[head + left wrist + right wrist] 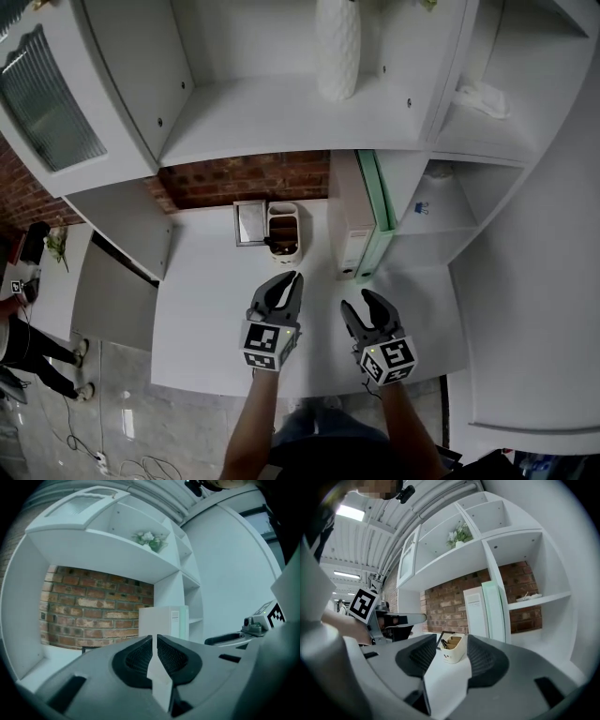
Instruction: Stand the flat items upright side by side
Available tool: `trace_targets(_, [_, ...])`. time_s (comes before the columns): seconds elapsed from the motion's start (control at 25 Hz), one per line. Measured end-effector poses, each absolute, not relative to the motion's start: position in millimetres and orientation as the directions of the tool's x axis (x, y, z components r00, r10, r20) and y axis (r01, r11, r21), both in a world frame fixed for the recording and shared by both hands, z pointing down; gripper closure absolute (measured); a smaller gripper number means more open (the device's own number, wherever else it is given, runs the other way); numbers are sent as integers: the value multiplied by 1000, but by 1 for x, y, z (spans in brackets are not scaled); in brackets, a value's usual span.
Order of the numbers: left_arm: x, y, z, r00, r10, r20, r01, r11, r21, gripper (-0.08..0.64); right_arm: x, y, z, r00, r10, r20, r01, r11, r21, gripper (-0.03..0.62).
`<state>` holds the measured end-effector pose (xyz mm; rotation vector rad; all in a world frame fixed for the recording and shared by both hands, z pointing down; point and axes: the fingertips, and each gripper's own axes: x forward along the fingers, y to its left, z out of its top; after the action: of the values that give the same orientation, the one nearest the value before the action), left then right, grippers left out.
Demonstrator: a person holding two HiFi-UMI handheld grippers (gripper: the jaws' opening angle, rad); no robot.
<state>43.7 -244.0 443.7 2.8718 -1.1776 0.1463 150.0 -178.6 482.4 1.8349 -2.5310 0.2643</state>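
Two flat binders stand upright side by side against the shelf divider: a white one (348,214) (161,620) (474,611) and a pale green one (376,217) (183,619) (494,607) to its right. My left gripper (292,277) (154,637) hovers over the white desk (211,319), in front of the binders and to their left. Its jaws are shut with nothing between them. Beside it my right gripper (358,300) (450,640) is open and empty, just in front of the binders. Neither gripper touches anything.
A cream pen holder (282,231) (453,648) and a small grey frame (249,223) stand at the back of the desk by the brick wall. A white vase (337,47) is on the shelf above. Shelf compartments (450,211) rise to the right.
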Motion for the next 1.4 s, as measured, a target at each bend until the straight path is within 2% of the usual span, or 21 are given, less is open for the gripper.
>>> trace_targets(0.36, [-37, -217, 425, 619, -777, 110, -782, -624, -6, 551, 125, -169, 430, -293, -955, -37, -952, 295, -79, 540])
trace_targets(0.52, [-57, -207, 423, 616, -781, 108, -783, -621, -22, 551, 116, -168, 409, -285, -955, -88, -956, 290, -45, 590])
trace_targets(1.4, [-80, -187, 409, 612, -787, 81, -786, -616, -48, 551, 108, -149, 404, -192, -980, -57, -981, 191, 20, 597])
